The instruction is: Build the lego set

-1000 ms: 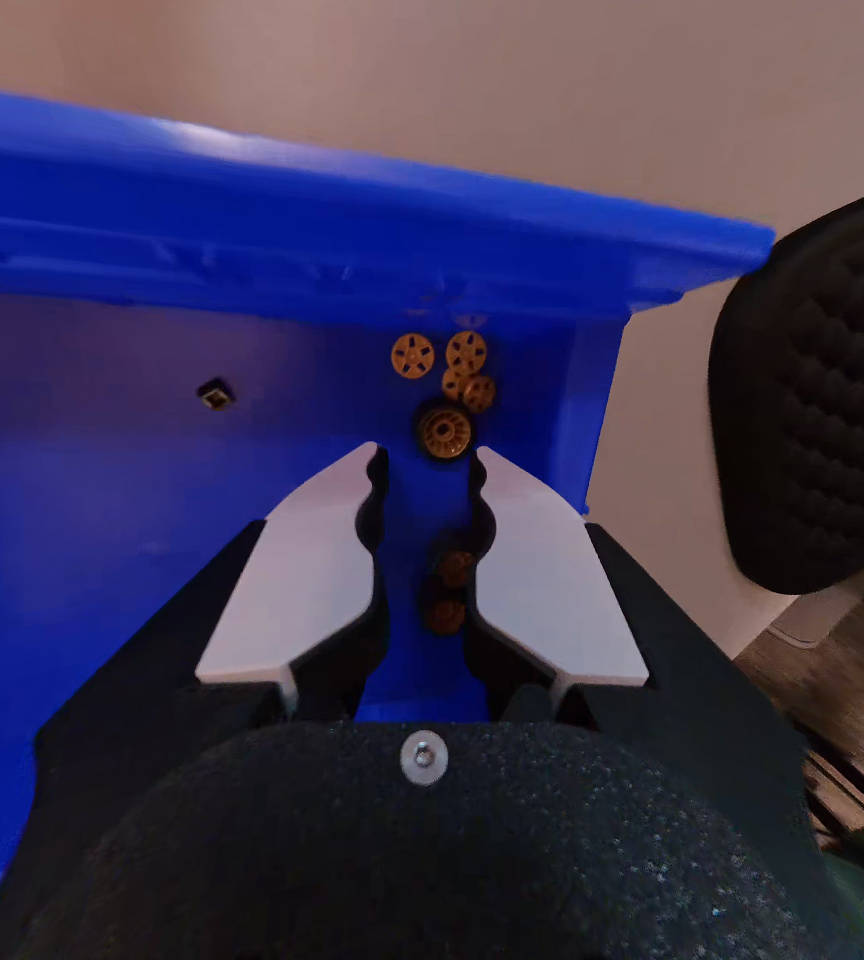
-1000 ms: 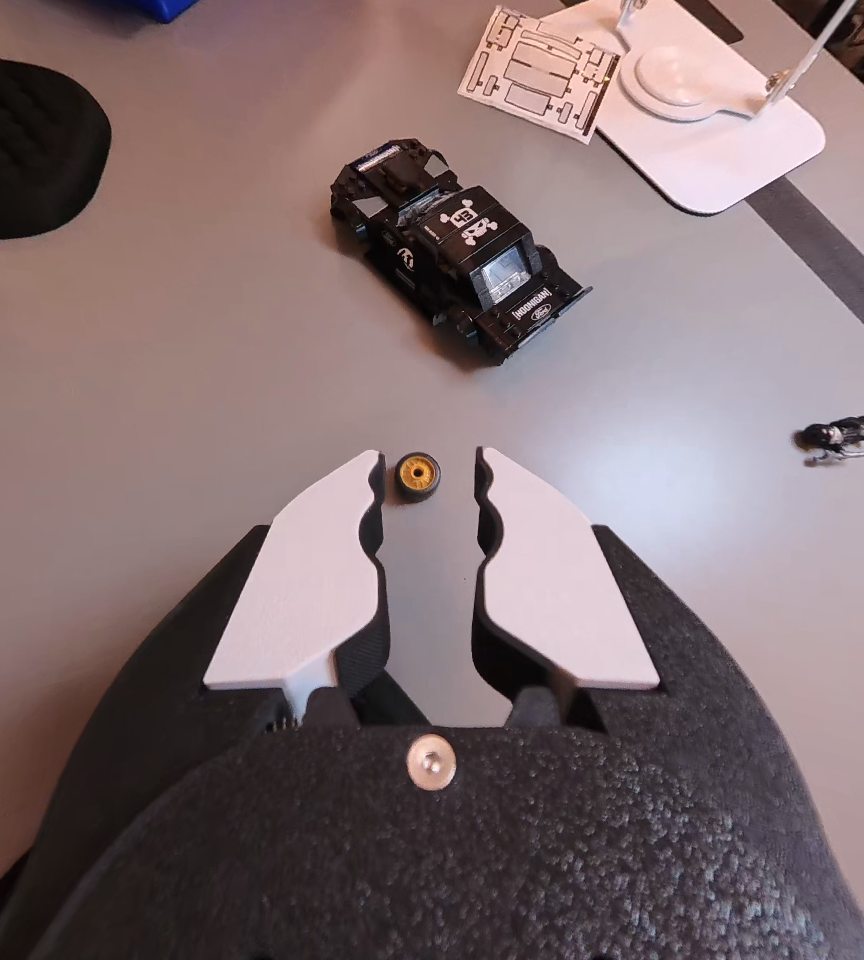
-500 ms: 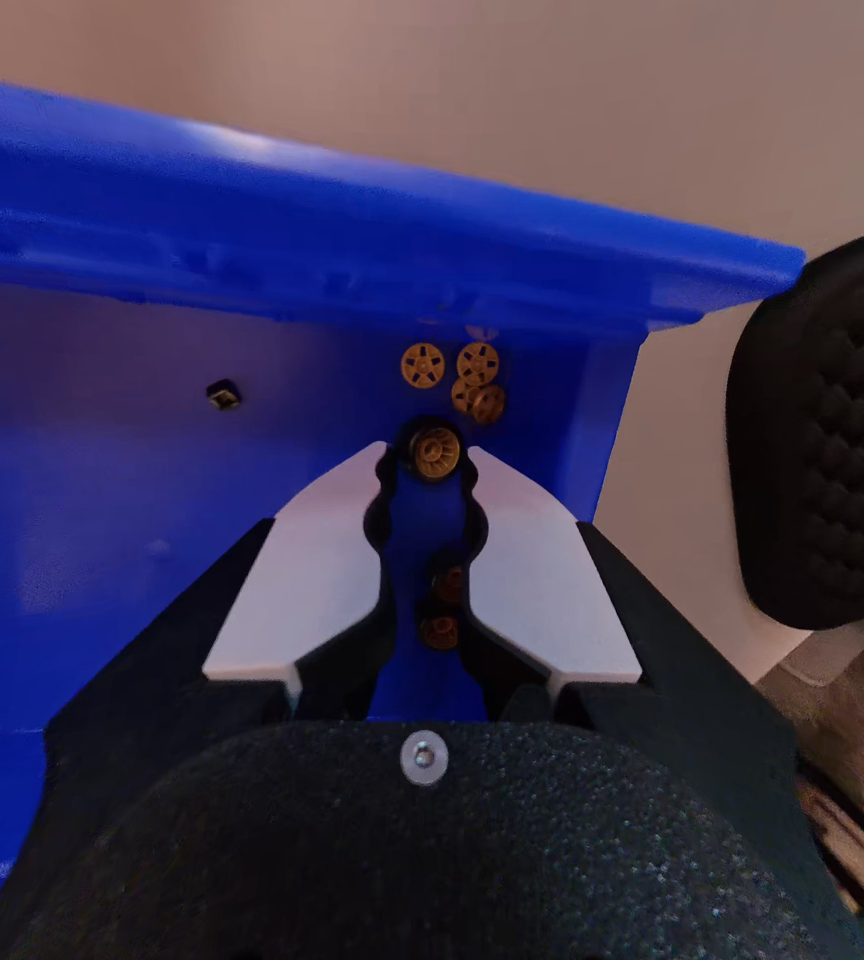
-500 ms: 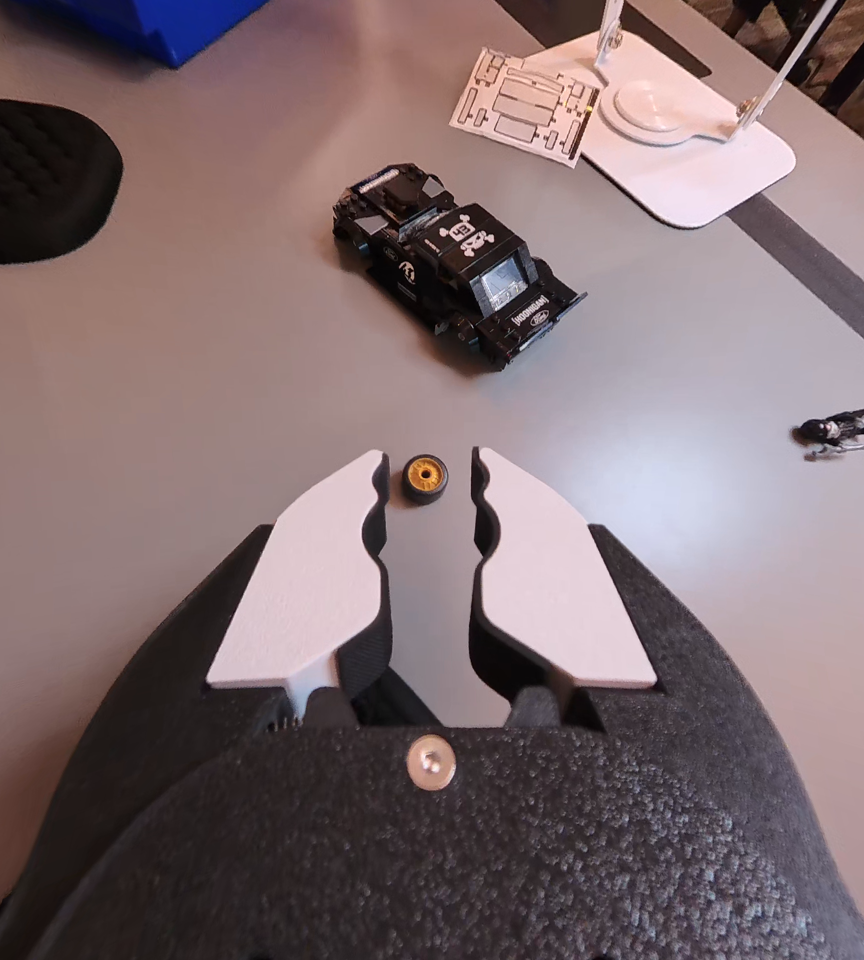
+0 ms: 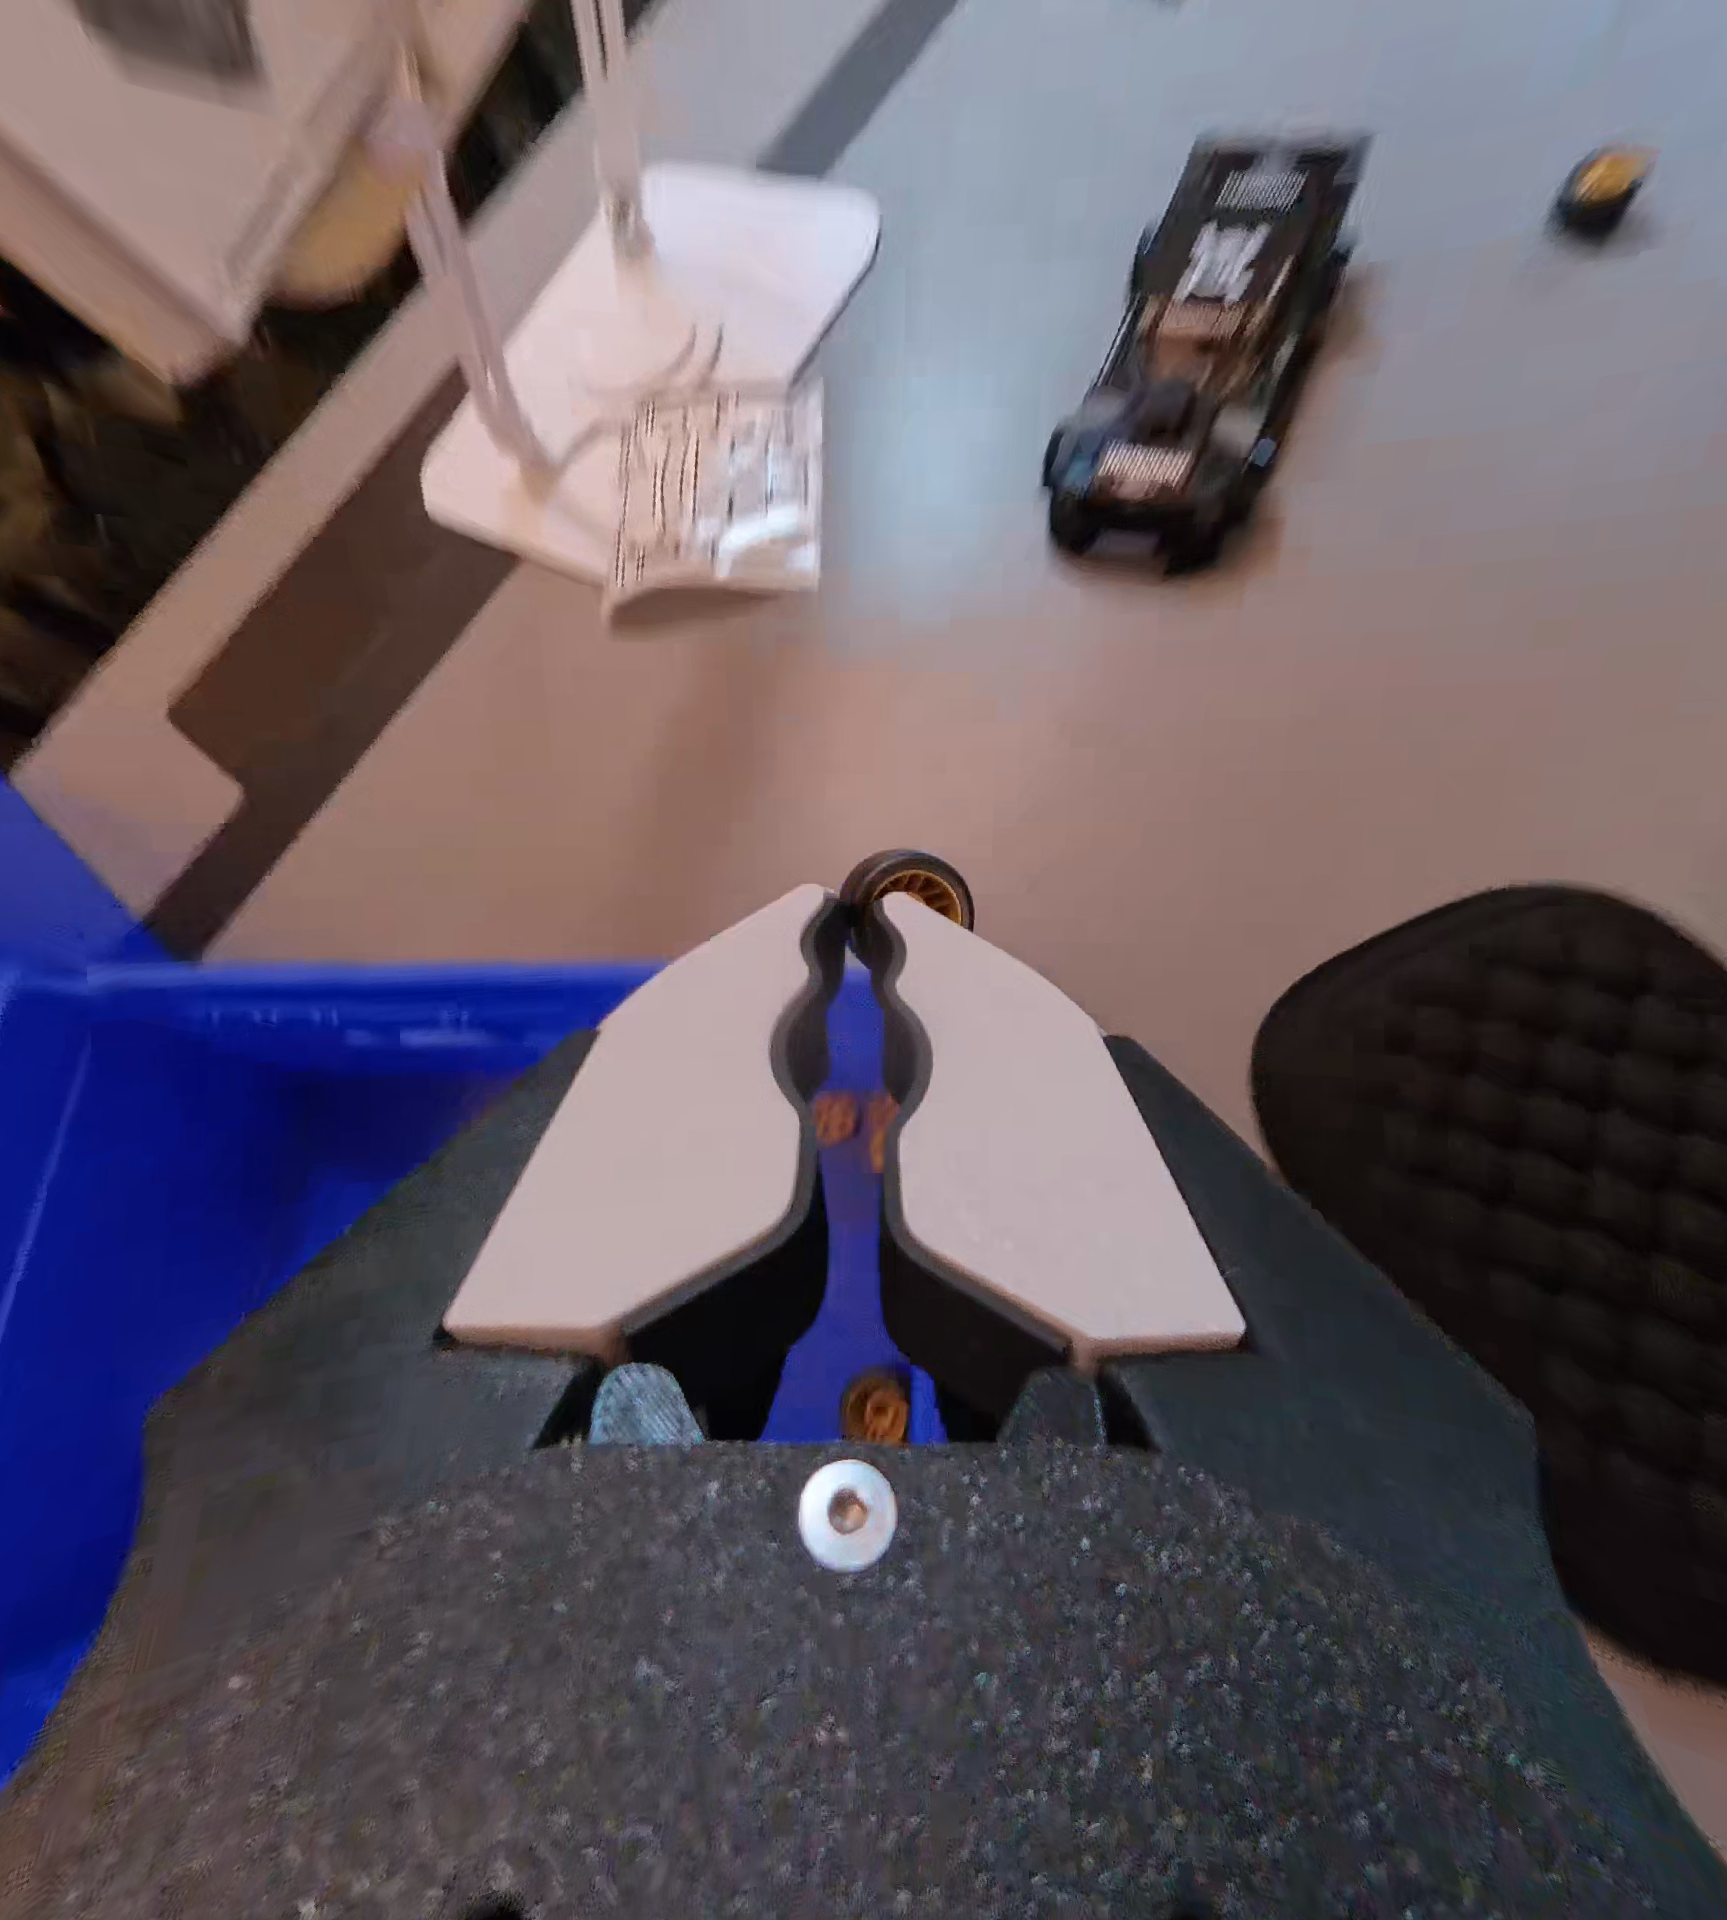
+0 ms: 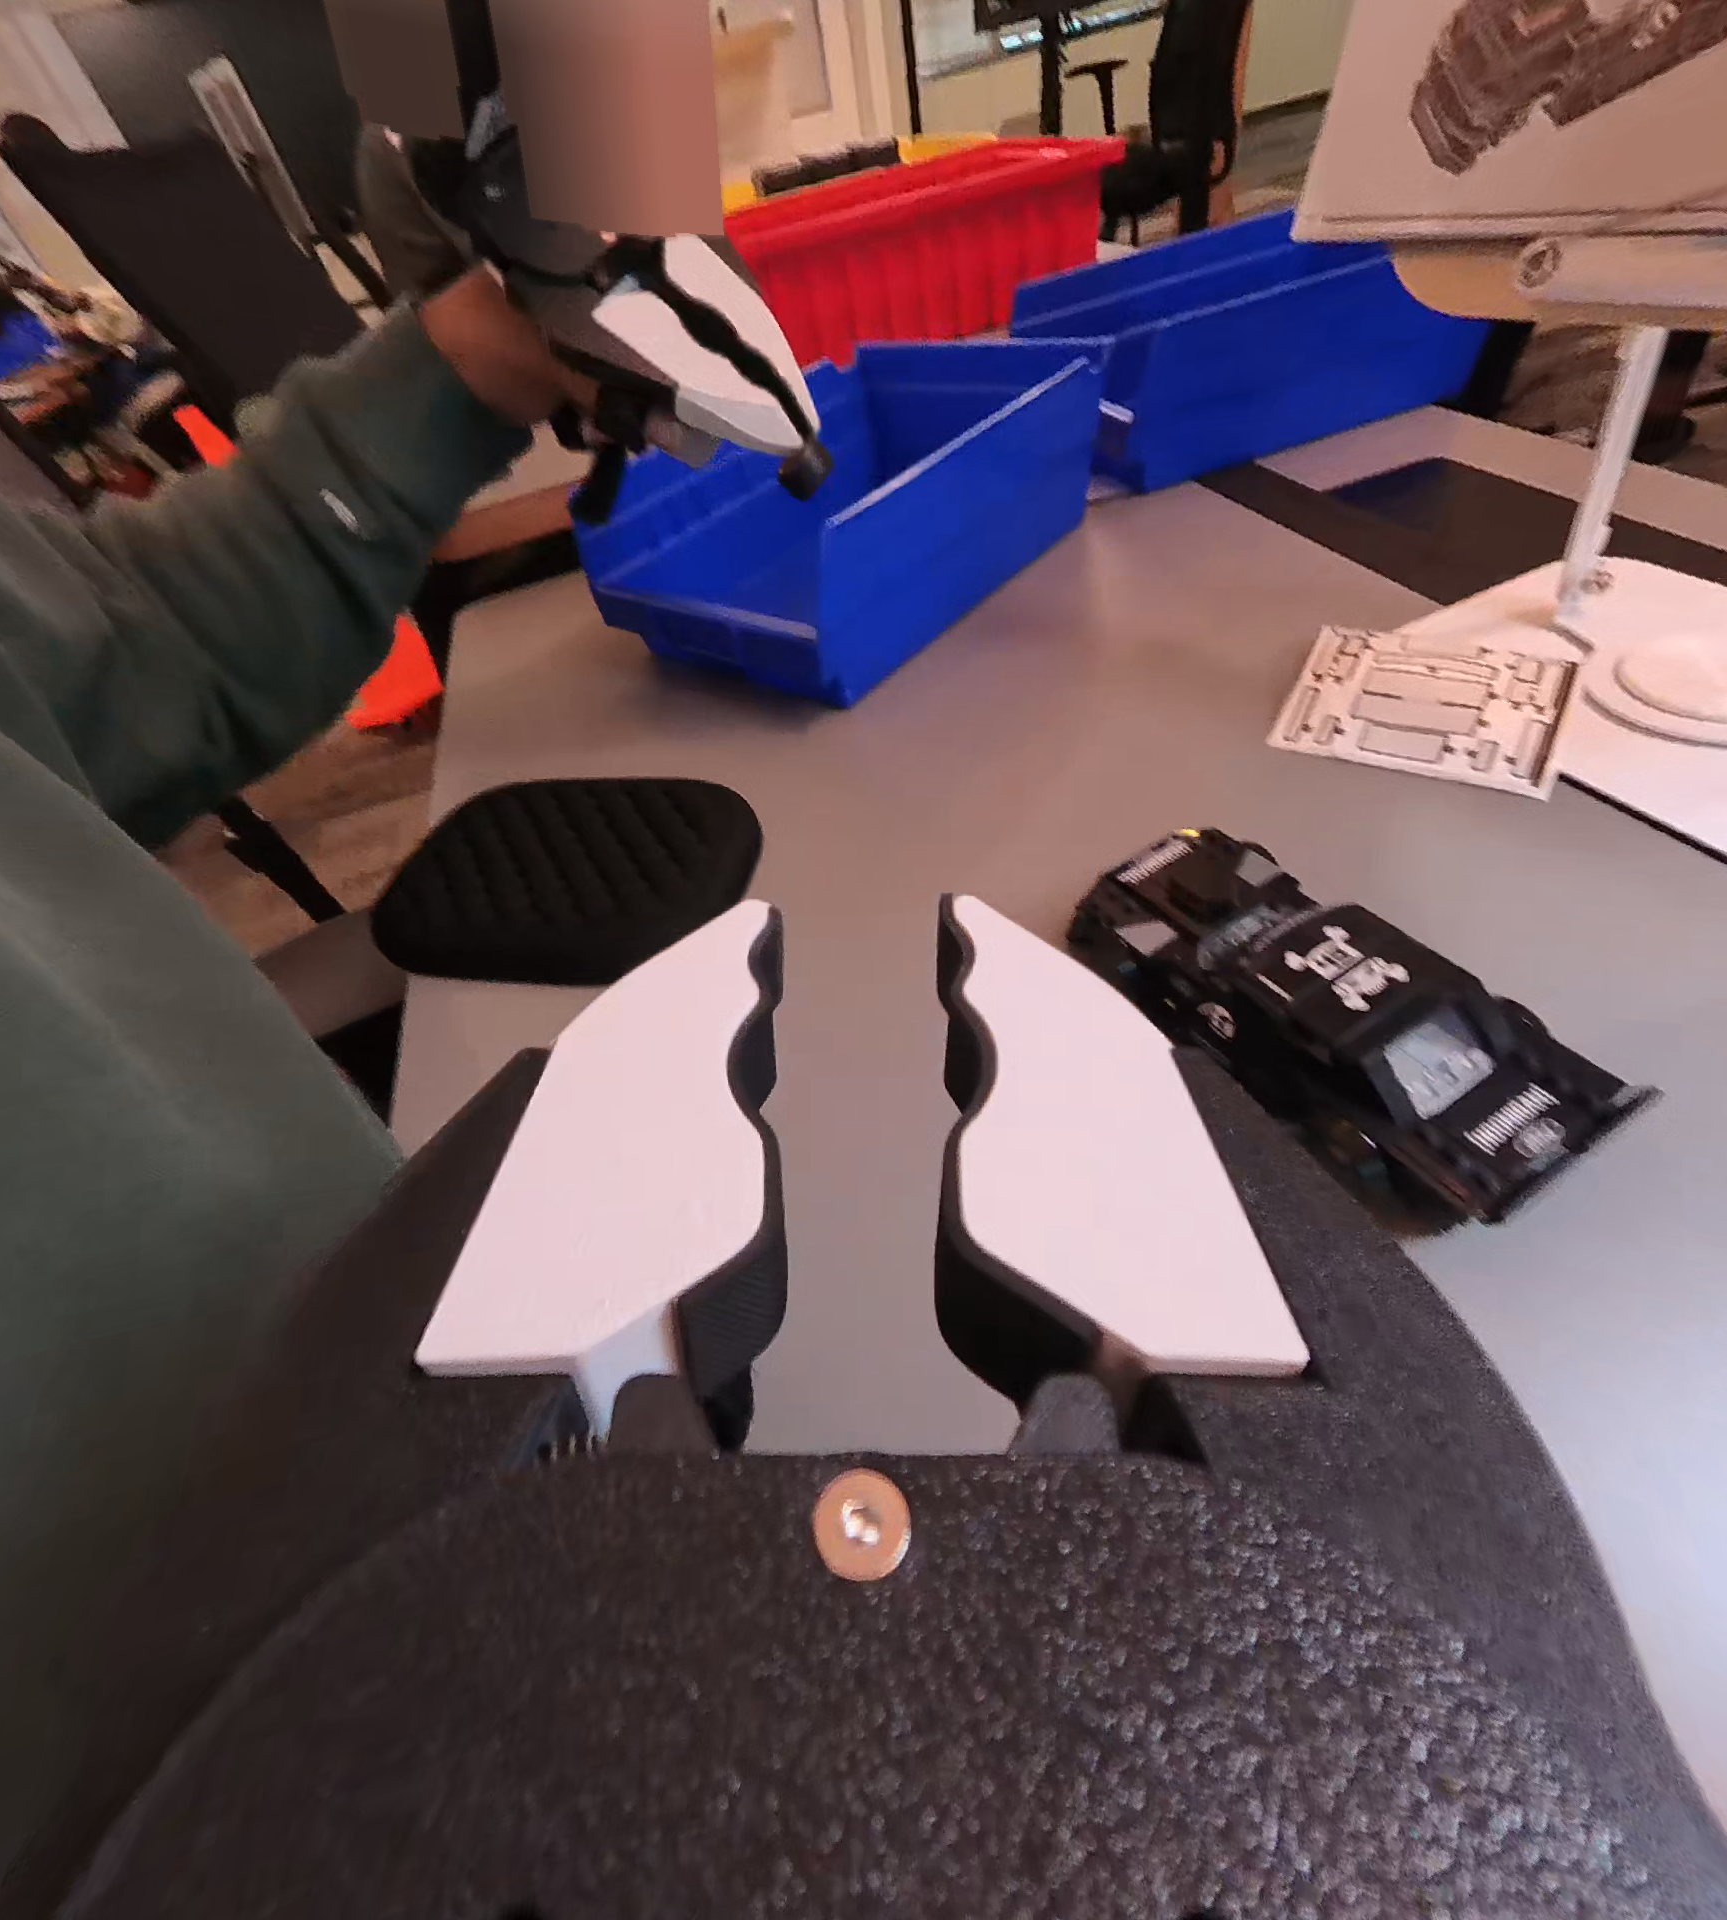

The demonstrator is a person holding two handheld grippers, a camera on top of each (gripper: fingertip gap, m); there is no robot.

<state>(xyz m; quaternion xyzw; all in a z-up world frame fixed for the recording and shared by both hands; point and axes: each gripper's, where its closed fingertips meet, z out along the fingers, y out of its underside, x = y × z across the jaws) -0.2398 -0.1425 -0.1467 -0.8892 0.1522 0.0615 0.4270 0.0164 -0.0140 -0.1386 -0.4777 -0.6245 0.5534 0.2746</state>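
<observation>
Above the near blue bin [image 5: 215, 1195], the left gripper [image 5: 864, 914] is closed on a small wheel [image 5: 909, 899] with a black tyre and a gold hub, pinched right at the tips of its pale fingers [image 5: 672, 1122] so that most of the wheel sticks out past them. Down through the narrow gap between the fingers, a few more gold wheel parts [image 5: 874, 1405] lie on the blue floor of the bin, blurred. From the right wrist view the same gripper [image 6: 805, 468] is seen held by a hand in a green sleeve [image 6: 246, 582], raised over the open top of the bin [image 6: 942, 540], with something small and dark at its tips. The right gripper [image 6: 859, 925] hovers over the grey table [image 6: 942, 748] with its fingers set well apart and nothing between them. Just to its right lies the black toy car [image 6: 1358, 1029], flat on the table with white markings on its roof; in the left wrist view the car [image 5: 1202, 353] is well ahead, and another gold-hubbed wheel [image 5: 1602, 192] sits alone on the table beyond it. A black textured pad [image 6: 568, 894] lies on the table between the car and the bin. Farther back stands a white stand [image 6: 1690, 675] with a sticker sheet [image 6: 1420, 717] resting against its base, and behind the near bin sit a second blue bin [image 6: 1254, 353] and a red bin [image 6: 921, 249].
</observation>
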